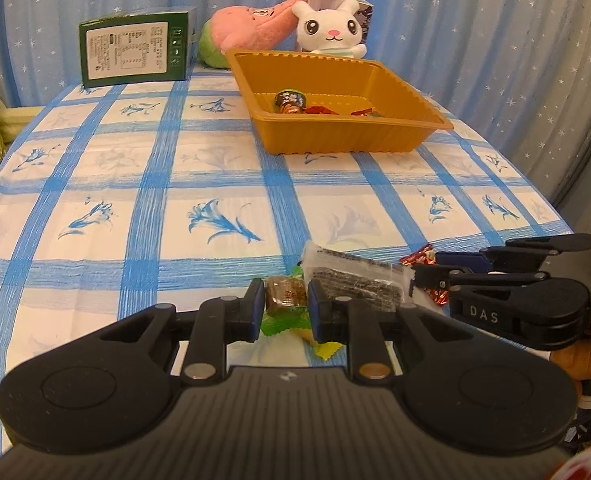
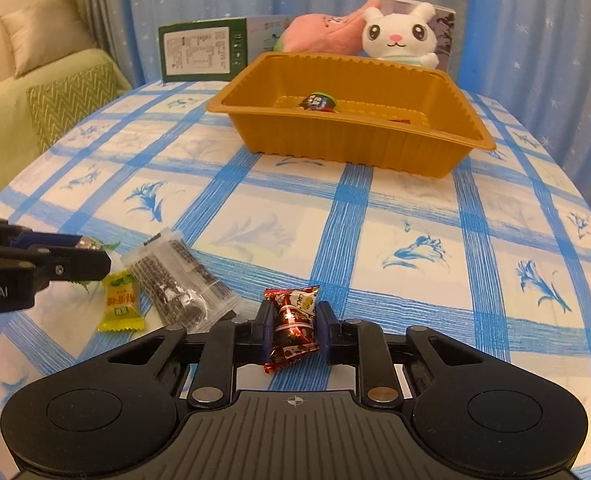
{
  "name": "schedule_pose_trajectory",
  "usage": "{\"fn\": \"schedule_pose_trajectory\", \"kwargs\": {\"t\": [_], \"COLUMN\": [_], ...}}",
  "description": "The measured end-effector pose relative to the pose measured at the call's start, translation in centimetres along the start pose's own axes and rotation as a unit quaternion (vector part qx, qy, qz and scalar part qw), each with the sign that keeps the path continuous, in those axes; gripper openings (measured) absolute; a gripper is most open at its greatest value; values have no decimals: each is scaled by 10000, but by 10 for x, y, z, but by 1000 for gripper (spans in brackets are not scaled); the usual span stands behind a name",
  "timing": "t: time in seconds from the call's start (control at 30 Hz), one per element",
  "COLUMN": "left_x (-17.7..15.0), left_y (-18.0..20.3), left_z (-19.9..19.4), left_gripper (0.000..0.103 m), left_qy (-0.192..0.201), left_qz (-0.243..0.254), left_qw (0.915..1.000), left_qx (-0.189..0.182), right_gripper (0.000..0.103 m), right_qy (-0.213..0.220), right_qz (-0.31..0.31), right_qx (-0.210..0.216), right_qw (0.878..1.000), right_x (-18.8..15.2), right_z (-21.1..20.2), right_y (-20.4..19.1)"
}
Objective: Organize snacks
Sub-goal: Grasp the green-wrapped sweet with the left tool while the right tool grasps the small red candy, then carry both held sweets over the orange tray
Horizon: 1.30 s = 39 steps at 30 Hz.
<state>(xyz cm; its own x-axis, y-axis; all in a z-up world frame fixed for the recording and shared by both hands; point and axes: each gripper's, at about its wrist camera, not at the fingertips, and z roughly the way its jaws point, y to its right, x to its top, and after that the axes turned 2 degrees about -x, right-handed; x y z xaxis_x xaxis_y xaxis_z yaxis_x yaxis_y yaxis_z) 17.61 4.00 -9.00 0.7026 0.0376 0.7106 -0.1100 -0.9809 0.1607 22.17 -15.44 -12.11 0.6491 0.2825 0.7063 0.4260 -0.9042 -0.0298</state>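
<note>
My left gripper (image 1: 285, 296) is shut on a brown candy in a green-ended wrapper (image 1: 286, 295), low over the tablecloth. My right gripper (image 2: 294, 320) is shut on a red-brown wrapped candy (image 2: 293, 326); it also shows at the right of the left wrist view (image 1: 423, 266). Between them lie a clear packet of dark seaweed snack (image 2: 175, 280) and a yellow candy (image 2: 120, 304). An orange plastic tray (image 2: 347, 144) stands farther back, holding a few wrapped snacks (image 2: 319, 102). It also shows in the left wrist view (image 1: 335, 132).
A green box (image 1: 135, 50), a pink plush (image 1: 251, 26) and a white bunny plush (image 1: 333, 30) stand behind the tray at the table's far edge. A green sofa with cushions (image 2: 47, 108) is left of the table. Blue curtains hang behind.
</note>
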Motion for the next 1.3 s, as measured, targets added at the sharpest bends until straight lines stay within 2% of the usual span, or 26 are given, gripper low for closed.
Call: {"fn": "schedule_pose_trajectory", "kwargs": {"t": [0.2, 0.43, 0.57, 0.93, 1.3], "left_x": [13, 45, 61, 111, 158], "left_y": [8, 16, 17, 29, 20], "left_z": [-4, -6, -7, 13, 55], "left_gripper": [20, 20, 20, 20, 20], "left_qy": [135, 363, 479, 711, 876], "left_qz": [166, 378, 170, 362, 487], "left_qw": [9997, 9984, 9977, 9951, 9940], "left_qx": [-94, -231, -441, -578, -433], "right_gripper": [22, 22, 22, 22, 22], "right_qy": [157, 444, 627, 903, 1065], "right_qz": [337, 570, 632, 751, 1282], "right_qx": [-55, -16, -39, -14, 22], "right_qw": [9993, 9974, 9960, 9931, 9860], "right_x": [9, 35, 55, 102, 143], "right_z": [-10, -27, -33, -25, 4], "right_y": [10, 21, 31, 58, 89]}}
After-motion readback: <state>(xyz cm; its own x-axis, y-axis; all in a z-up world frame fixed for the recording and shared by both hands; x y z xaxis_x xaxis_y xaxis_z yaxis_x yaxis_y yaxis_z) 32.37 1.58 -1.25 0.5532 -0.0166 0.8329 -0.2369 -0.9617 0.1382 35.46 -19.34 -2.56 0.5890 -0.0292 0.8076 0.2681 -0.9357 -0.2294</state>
